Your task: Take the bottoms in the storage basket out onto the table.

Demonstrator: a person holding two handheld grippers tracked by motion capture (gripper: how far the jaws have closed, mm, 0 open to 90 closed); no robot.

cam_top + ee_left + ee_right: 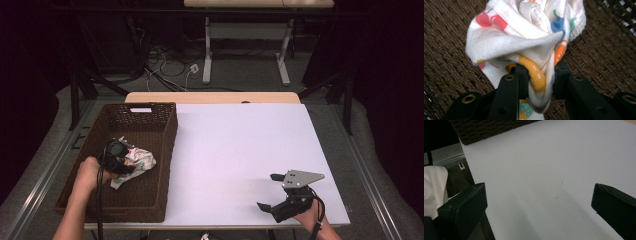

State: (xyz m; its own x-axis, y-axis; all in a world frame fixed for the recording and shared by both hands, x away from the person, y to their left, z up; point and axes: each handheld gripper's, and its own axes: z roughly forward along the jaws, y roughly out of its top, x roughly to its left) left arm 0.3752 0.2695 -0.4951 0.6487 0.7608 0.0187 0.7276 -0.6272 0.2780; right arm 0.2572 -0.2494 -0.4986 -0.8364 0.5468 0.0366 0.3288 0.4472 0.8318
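Observation:
A white cloth (524, 35) printed with red, blue and orange shapes lies bunched inside the brown wicker basket (150, 117) at the table's left. My left gripper (537, 75) is shut on a fold of that cloth, its black jaws pinching the fabric from both sides. From above, the same cloth (141, 161) shows beside my left gripper (120, 159) over the basket floor. My right gripper (269, 192) rests low over the white table near its front right corner. Its jaws stand wide apart with nothing between them, as the right gripper view (539, 202) confirms.
The white table top (240, 150) spreads from the basket to the right edge. A corner of the basket (486, 128) appears in the right gripper view. Beyond the table stand another desk's legs (207, 50) and cables on the floor.

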